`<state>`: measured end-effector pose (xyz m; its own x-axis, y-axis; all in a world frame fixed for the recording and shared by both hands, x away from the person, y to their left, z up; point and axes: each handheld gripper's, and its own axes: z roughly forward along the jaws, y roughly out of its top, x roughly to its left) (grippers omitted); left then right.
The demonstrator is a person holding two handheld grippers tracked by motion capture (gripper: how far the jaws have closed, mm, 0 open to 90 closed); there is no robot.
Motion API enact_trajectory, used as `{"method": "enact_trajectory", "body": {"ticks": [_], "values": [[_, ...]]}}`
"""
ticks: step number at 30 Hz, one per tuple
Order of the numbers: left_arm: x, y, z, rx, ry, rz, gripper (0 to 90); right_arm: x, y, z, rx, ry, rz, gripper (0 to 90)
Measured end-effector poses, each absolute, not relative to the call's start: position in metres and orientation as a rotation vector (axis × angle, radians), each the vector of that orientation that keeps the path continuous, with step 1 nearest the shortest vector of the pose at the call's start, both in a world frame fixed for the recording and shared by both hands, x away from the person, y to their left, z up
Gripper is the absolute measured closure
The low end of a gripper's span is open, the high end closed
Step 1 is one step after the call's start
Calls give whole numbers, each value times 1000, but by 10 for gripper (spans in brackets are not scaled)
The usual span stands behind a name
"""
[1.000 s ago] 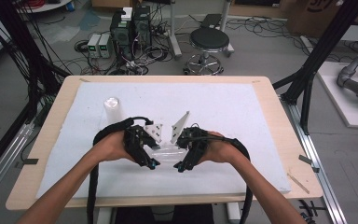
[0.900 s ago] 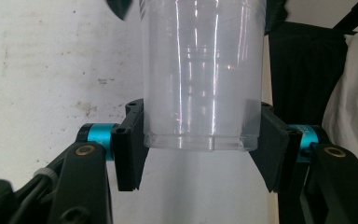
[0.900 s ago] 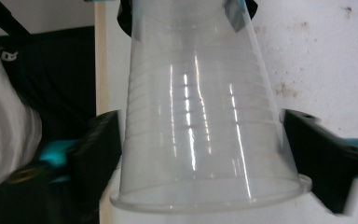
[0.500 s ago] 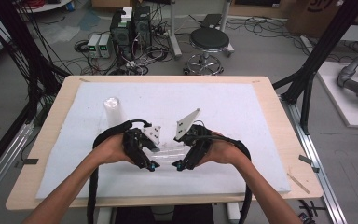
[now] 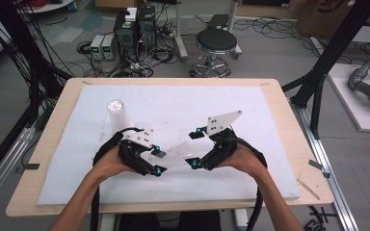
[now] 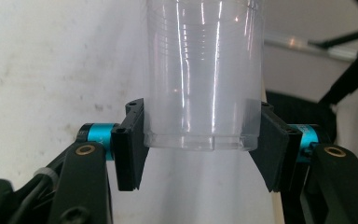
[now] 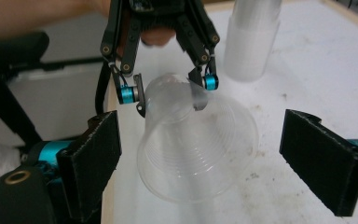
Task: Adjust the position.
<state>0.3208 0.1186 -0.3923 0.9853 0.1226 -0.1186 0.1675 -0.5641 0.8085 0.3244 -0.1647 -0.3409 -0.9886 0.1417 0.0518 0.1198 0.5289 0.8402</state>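
Note:
A clear plastic cup (image 6: 205, 84) is held by its base in my left gripper (image 6: 205, 149), whose pads (image 6: 130, 144) press on both sides of it. In the high view the left gripper (image 5: 160, 162) is at the front middle of the white mat, and the cup (image 5: 176, 154) points sideways toward my right gripper (image 5: 192, 149). The right gripper (image 7: 209, 163) is open, its jaws wide on either side of the cup's mouth (image 7: 198, 149) without touching it. The left gripper (image 7: 168, 91) grips the cup's narrow end beyond.
A stack of clear cups (image 5: 118, 115) stands upright at the left of the white mat (image 5: 270, 115); the stack (image 7: 251, 42) is also at the top of the right gripper view. The wooden table edge (image 5: 289, 110) borders the mat. A stool and cables are on the floor behind.
The right gripper has drawn slightly to the right, away from the left one, and its jaws stand wider. The left gripper still holds the cup, nearly in the same place.

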Motion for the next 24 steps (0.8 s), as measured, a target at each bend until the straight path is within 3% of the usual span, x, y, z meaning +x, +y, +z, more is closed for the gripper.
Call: {"method": "enact_trajectory", "body": {"ticks": [10, 24], "values": [[317, 137, -399, 1866, 227, -30, 424, 321, -184, -354, 323, 2573, 1752, 125], [314, 141, -405, 1767, 220, -29, 424, 320, -187, -372, 359, 2494, 1928, 125]]}}
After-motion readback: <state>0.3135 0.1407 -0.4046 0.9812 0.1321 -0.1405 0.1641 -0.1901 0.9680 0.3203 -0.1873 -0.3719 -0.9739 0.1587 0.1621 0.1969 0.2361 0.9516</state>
